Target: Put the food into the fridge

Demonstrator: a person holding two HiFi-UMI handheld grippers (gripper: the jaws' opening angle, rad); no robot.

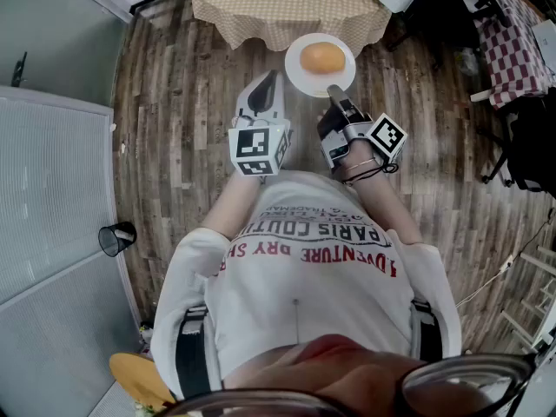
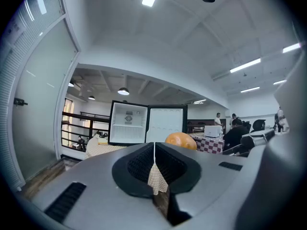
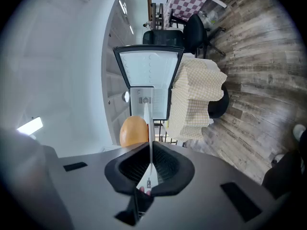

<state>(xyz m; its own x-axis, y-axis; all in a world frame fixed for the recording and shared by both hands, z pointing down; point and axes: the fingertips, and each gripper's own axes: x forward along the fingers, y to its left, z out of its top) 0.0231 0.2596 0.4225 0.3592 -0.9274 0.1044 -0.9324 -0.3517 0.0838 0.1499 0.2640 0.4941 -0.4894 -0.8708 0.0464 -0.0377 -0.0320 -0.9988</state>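
Note:
An orange round bun [image 1: 322, 57] lies on a white plate [image 1: 343, 76], held out in front of me over the wooden floor. My right gripper [image 1: 333, 90] is shut on the plate's near rim. In the right gripper view the plate [image 3: 146, 121] shows edge-on between the jaws, with the bun [image 3: 133, 131] beside it. My left gripper [image 1: 268, 81] is just left of the plate, shut and holding nothing. The small fridge [image 2: 146, 123] stands ahead with its door swung open and bare white shelves; the bun [image 2: 181, 140] peeks over the left gripper [image 2: 154, 152].
A table with a beige checked cloth [image 1: 278, 3] stands just beyond the plate, in front of the fridge [image 3: 148, 80]. A red chequered table [image 1: 517, 33] is at the far right. A black cup [image 1: 115, 237] sits on the floor at the left. People [image 2: 235, 133] sit in the background.

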